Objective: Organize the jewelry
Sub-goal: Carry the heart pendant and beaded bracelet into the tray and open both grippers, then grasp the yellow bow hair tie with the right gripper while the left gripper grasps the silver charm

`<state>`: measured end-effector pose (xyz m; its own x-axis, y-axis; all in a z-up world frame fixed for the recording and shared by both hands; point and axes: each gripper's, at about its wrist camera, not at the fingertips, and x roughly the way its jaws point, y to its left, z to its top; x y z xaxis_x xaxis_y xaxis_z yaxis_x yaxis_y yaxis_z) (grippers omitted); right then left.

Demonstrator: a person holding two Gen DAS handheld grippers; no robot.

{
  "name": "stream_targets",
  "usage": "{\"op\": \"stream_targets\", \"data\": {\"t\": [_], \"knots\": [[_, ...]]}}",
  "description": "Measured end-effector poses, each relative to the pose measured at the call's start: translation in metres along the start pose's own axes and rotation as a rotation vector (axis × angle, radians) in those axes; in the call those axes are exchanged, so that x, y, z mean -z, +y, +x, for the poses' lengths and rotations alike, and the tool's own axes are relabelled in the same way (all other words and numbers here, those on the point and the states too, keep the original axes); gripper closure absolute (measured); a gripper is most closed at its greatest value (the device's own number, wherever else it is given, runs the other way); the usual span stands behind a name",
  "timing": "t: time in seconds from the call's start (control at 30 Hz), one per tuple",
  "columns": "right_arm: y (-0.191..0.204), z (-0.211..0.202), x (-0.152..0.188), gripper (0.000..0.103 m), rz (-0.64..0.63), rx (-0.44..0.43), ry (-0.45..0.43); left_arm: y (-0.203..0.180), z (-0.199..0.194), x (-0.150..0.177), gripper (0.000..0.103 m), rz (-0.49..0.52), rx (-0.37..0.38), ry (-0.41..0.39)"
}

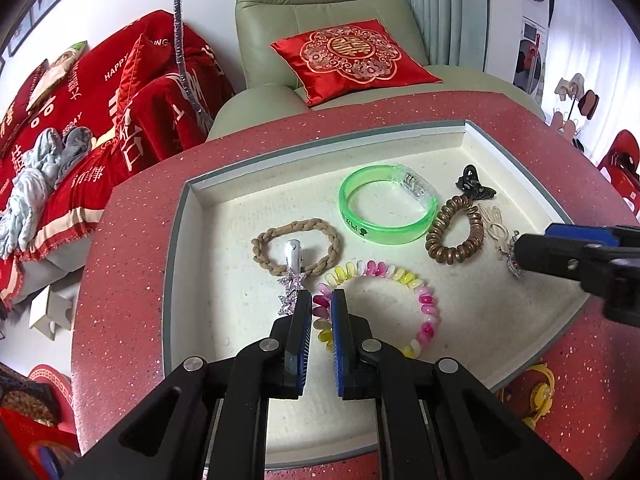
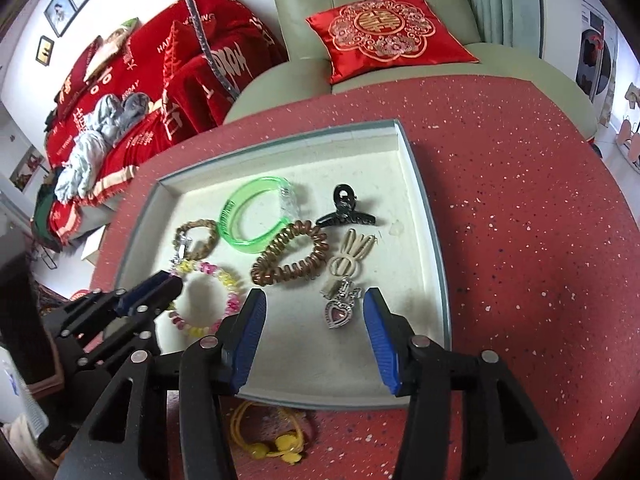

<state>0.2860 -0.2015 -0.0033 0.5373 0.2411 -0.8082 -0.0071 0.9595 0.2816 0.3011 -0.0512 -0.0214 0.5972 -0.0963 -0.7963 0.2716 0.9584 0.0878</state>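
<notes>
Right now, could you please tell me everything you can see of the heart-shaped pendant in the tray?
The heart pendant is a small silvery piece with a pink heart stone framed by a sparkling, stone-set rim and an ornate top. It lies flat on the cream lining of the tray, near its front right side, just below the beige bunny clip, whose end it seems to touch. It sits between the open right tongs, which do not touch it.

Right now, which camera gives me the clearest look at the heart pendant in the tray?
The right wrist view: the heart pendant lies unobstructed between the open right gripper fingers. In the left wrist view only a sliver of it shows, mostly hidden behind the right gripper's finger.
</notes>
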Motion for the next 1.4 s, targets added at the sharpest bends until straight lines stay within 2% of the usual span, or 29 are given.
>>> {"op": "stream_targets", "data": {"t": [0.33, 1.03, 1.07, 1.1, 1.2, 1.33, 1.37, 1.4], "knots": [[0.006, -0.016, 0.005, 0.048, 0.004, -0.014, -0.018, 0.000, -0.003, -0.001, 0.076, -0.006, -0.011, -0.010], [0.006, -0.022, 0.008, 0.048, 0.003, -0.013, -0.026, 0.013, -0.011, 0.000, 0.074, -0.050, 0.007, -0.029], [0.006, -0.023, 0.008, 0.048, 0.003, -0.014, -0.027, 0.014, -0.011, 0.000, 0.032, -0.055, 0.008, -0.029], [0.007, -0.025, 0.008, 0.048, 0.003, -0.015, -0.027, 0.015, -0.012, -0.001, 0.000, -0.064, 0.005, -0.028], [0.007, -0.026, 0.008, 0.048, 0.001, -0.014, -0.028, 0.016, -0.017, -0.004, 0.000, -0.066, -0.039, -0.079], [0.008, -0.032, 0.008, 0.048, -0.001, -0.015, -0.032, 0.012, -0.017, -0.006, 0.000, -0.040, -0.068, -0.092], [0.009, -0.034, 0.008, 0.045, -0.002, -0.016, -0.036, 0.013, -0.017, -0.006, 0.000, -0.041, -0.071, -0.095], [0.010, -0.037, 0.008, 0.030, -0.004, -0.020, -0.044, 0.014, -0.018, -0.005, 0.000, -0.043, -0.073, -0.095]]}}
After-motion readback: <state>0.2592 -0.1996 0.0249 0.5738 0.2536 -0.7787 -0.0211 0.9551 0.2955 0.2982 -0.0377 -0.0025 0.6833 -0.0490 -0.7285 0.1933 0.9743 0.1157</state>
